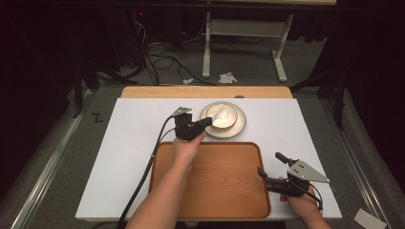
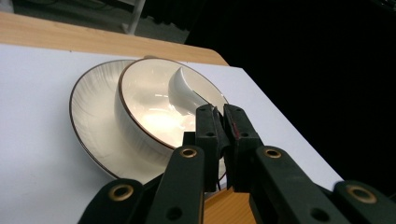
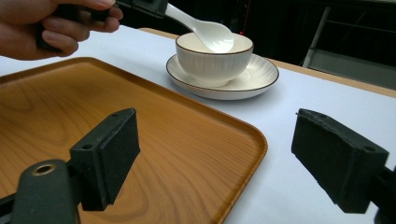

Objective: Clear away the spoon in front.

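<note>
Dark floor with tangled cables and the white legs of a stand fill the upper part of the high view, and below them a white table with a wooden far edge takes up the middle of the frame. On the table, toward the lower centre, lies a brown wooden tray with rounded corners. Just beyond its far edge, at upper centre, sits a white saucer with a dark rim, and a ribbed white bowl stands on it.

The left gripper reaches across the tray's far edge to the bowl, held by the left hand whose forearm comes up from the bottom centre. In the left gripper view its jaws are pressed together on the handle of a white spoon, whose scoop lies over the inside of the bowl. The right gripper view shows the same spoon at upper centre, its scoop at the bowl's mouth and its handle running up left toward the hand.

The right gripper rests at the lower right of the high view, beside the tray's right edge, held in the right hand. Its jaws stand wide apart with nothing between them, one over the tray and one over the white table.
</note>
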